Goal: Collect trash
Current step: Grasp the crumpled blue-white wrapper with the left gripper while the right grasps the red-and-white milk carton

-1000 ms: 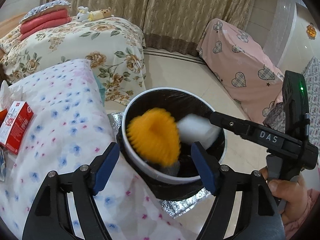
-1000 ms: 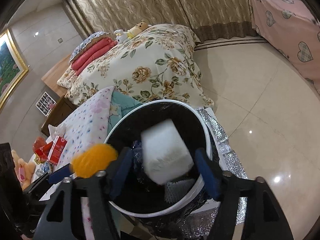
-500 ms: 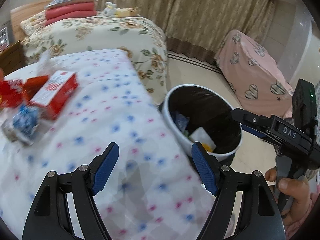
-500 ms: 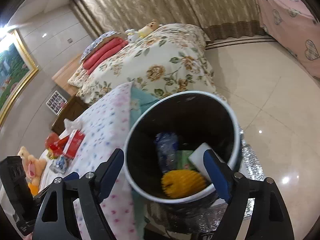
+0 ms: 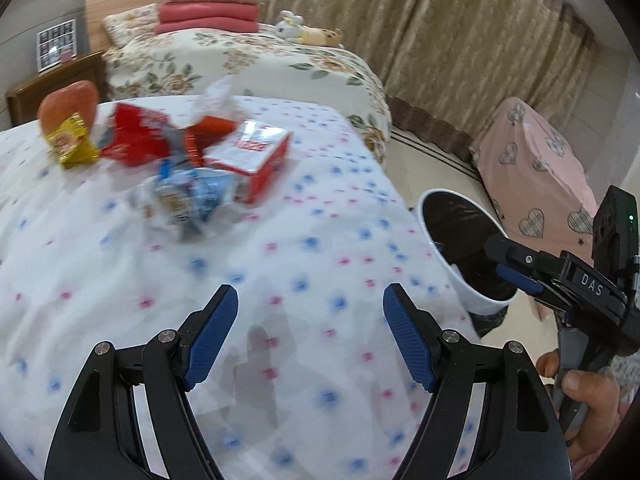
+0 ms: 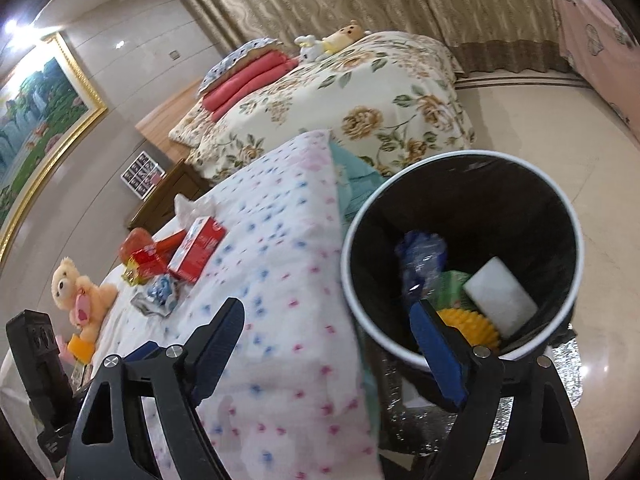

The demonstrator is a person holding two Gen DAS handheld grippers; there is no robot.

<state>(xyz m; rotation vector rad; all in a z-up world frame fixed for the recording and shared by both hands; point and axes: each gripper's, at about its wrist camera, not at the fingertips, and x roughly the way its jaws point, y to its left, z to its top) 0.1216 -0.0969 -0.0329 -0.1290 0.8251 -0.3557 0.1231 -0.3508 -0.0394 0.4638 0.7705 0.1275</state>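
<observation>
Far left, on the dotted bedspread (image 6: 280, 264): one plush bear (image 6: 76, 292), seated near the bed's edge, well apart from the bin.

Next, a heap of litter on the same spread: a yellow snack wrapper (image 5: 72, 142), a red-and-white carton (image 5: 256, 156) lying flat, a second red packet (image 5: 136, 136) behind it, a crumpled blue-and-white wrapper (image 5: 188, 196) just in front of the carton. All blurred; print unreadable.

Centre, low: left gripper (image 5: 310, 340), blue pads spread wide, nothing between them, hanging above bare bedspread short of the litter heap.

Behind the heap: a second bed under a floral cover (image 6: 360, 92), folded red blankets (image 6: 248, 76) and small soft toys (image 6: 332, 42) on top; beige curtains (image 5: 440, 32) along the wall.

Right of centre: right gripper (image 6: 332, 344), jaws apart after having just been widening, empty; one blue finger (image 6: 436, 352) crosses the near rim of the bin, the other stands over the bedspread. A person's hand (image 5: 588, 396) grips its handle.

Right: one round waste bin (image 6: 576, 240), white rim, black liner, standing on the floor just beside the bed's corner, on a silver foil sheet (image 6: 568, 380). Contents: a yellow spiky ball (image 6: 476, 328), a white block (image 6: 500, 296) against it, a green packet (image 6: 452, 284), a blue crumpled wrapper (image 6: 420, 256).

Far right: furniture under a pink heart-print cover (image 5: 536, 176).
</observation>
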